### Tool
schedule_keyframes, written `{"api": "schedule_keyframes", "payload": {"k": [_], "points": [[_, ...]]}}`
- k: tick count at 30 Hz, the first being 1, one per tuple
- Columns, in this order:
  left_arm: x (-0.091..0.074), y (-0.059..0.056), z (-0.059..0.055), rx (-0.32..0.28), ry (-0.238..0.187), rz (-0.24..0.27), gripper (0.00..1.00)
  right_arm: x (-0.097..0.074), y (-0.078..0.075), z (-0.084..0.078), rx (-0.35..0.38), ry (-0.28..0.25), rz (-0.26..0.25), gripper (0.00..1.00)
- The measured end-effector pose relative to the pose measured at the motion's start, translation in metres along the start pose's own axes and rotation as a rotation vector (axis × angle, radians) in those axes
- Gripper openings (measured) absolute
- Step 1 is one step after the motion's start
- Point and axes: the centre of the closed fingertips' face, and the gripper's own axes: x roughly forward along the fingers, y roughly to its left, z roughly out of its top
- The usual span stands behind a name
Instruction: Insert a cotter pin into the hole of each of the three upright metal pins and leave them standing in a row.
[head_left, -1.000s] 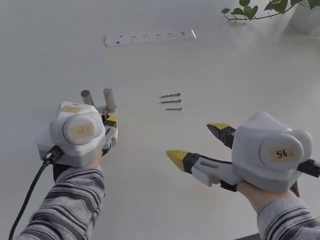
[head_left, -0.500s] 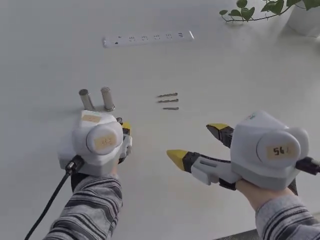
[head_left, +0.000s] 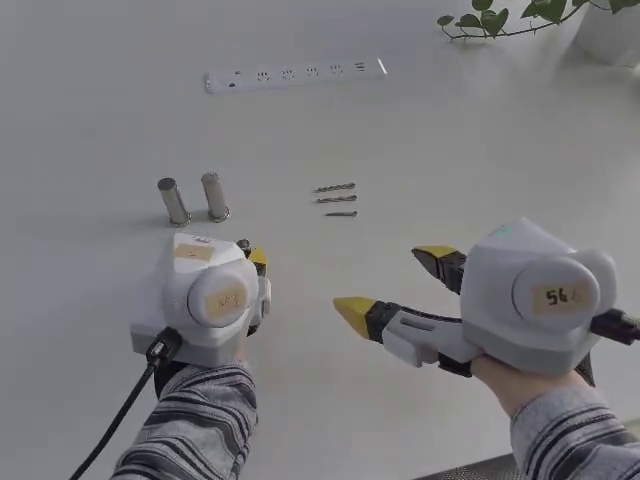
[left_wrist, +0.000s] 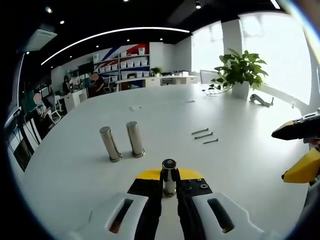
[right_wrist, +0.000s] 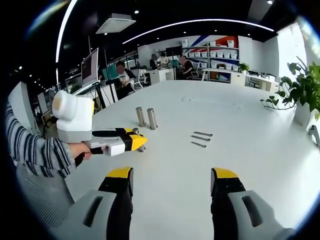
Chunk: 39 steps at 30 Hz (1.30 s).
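Left gripper (head_left: 250, 262): jaws closed on one metal pin (left_wrist: 169, 176), held upright.
Standing pins (head_left: 215, 197): two, side by side, not touching, just beyond the metal pin.
Cotter pins (head_left: 337, 200): three, lying parallel, right of the upright pair, clear of both tools.
Right gripper (head_left: 395, 282): jaws wide, empty.
Open room: bare tabletop (head_left: 300, 340) between the two tools.
Edges: near edge of the tabletop shows low right in the head view; power strip (head_left: 295, 74) lies along the far side.

A: What lies on the white table (head_left: 500, 160)?
B: A white power strip (head_left: 296, 75), flat. Well to the right of the strip, a leafy plant (head_left: 500, 18) in a white pot (head_left: 612, 38) — its stems trail toward the strip.
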Motion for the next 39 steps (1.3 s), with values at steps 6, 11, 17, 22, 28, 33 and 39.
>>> {"api": "schedule_keyframes", "payload": {"k": [6, 11, 17, 22, 28, 33, 39], "points": [[-0.001, 0.000, -0.005, 0.019, 0.017, -0.014, 0.13, -0.002, -0.005, 0.001, 0.001, 0.004, -0.003, 0.60], [-0.004, 0.000, -0.001, 0.037, 0.017, -0.048, 0.23, 0.000, -0.013, 0.006, 0.000, 0.015, 0.012, 0.59], [-0.014, -0.001, 0.008, 0.044, 0.012, -0.110, 0.39, 0.008, -0.023, 0.019, -0.062, 0.058, 0.072, 0.57], [-0.025, 0.005, 0.010, 0.025, 0.024, -0.158, 0.53, 0.023, -0.035, 0.031, -0.150, 0.120, 0.126, 0.53], [-0.038, 0.016, 0.009, -0.022, 0.041, -0.185, 0.70, 0.042, -0.042, 0.034, -0.230, 0.193, 0.172, 0.44], [-0.047, 0.022, 0.013, 0.039, 0.019, -0.180, 0.80, 0.060, -0.044, 0.032, -0.258, 0.255, 0.206, 0.35], [-0.066, 0.022, 0.016, 0.046, 0.003, -0.204, 0.87, 0.090, -0.054, 0.025, -0.295, 0.341, 0.236, 0.27]]}}
